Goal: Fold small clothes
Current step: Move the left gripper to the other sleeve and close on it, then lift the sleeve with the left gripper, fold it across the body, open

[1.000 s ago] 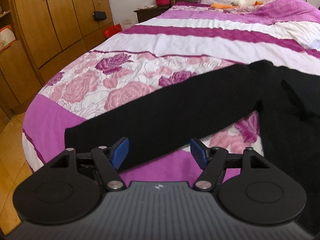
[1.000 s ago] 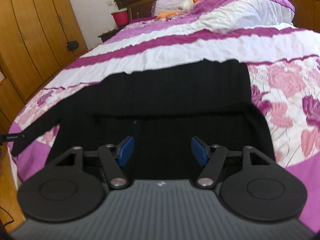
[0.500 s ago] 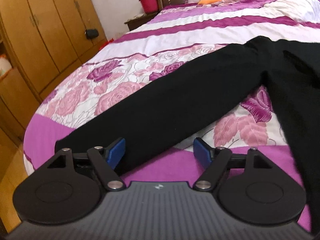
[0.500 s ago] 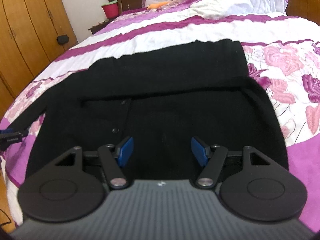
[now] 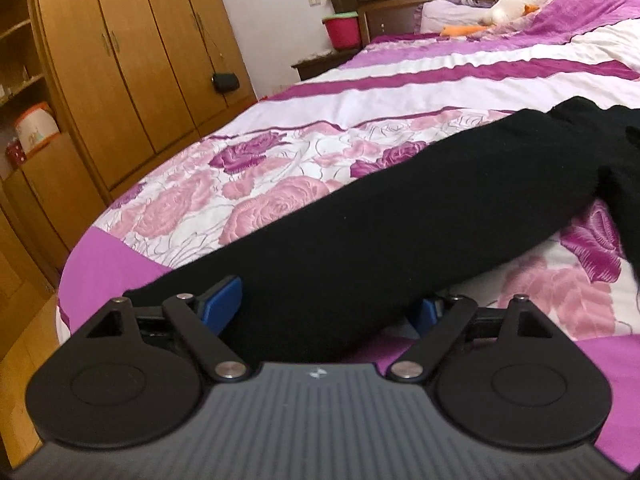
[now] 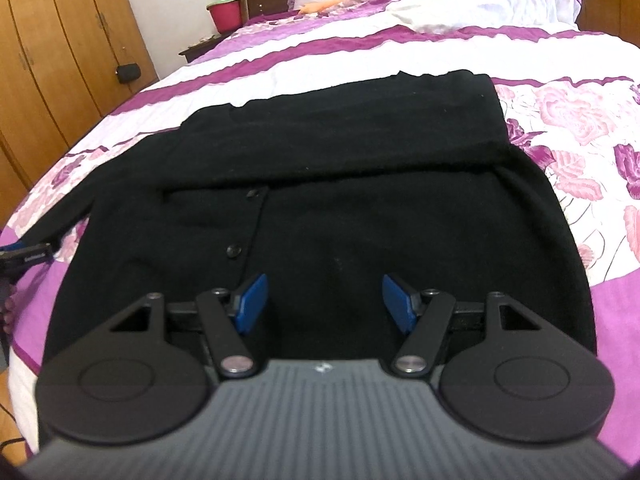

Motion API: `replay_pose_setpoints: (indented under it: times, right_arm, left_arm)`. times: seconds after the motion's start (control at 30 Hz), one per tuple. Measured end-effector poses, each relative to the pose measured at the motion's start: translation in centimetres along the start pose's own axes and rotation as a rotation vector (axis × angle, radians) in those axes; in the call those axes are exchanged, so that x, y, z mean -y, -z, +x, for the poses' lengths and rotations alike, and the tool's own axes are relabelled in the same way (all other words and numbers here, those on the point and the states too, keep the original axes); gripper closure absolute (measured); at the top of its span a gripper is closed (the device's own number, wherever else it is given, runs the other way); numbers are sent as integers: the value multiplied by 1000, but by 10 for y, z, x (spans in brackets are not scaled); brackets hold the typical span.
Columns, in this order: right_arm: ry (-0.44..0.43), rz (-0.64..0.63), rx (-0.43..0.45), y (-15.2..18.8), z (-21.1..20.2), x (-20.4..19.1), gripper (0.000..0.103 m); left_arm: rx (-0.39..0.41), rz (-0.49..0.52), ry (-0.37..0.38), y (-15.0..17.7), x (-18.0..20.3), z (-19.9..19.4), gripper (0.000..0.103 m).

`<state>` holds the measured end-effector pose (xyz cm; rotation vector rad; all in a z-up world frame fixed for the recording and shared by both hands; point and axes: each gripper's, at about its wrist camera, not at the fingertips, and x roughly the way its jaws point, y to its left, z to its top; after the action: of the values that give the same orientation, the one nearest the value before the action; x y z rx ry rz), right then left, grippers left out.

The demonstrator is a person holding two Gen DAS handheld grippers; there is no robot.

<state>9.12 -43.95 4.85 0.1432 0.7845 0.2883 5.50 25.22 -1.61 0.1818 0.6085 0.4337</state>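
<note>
Black cardigan (image 6: 360, 184) lies flat on the bed (image 5: 304, 168), one sleeve already folded across, other sleeve (image 5: 380, 232) still out; left gripper (image 5: 326, 312) just widened, straddling that cuff ungripped, right gripper (image 6: 326, 300) open over hem.

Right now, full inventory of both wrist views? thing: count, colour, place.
cardigan: 1, black, flat on bed, one sleeve stretched toward the bed edge
bedspread: 1, purple, white, pink roses, covers bed
headboard: 1, dark wood, far end
bucket: 1, red, on nightstand
soft toy: 1, white, by pillow
wardrobe: 1, tan wood, beside bed
left gripper: 1, black, blue pads, open, jaws just widening, straddling sleeve
right gripper: 1, same, open over cardigan
</note>
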Motion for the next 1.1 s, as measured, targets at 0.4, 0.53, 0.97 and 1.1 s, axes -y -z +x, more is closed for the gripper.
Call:
replay_pose_setpoints:
  times: [0.4, 0.53, 0.97, 1.1]
  right_arm:
    - [-25, 48, 19, -1, -6, 7, 37]
    - [-30, 77, 36, -2, -9, 12, 37]
    - [-36, 110, 72, -2, -20, 21, 37]
    - [-36, 123, 81, -2, -24, 25, 37]
  left_arm:
    - [54, -265, 50, -11, -35, -12, 91]
    - [135, -355, 110, -26, -41, -33, 93]
    - [315, -419, 337, -90, -14, -102, 93]
    - [336, -403, 410, -105, 7, -121, 93]
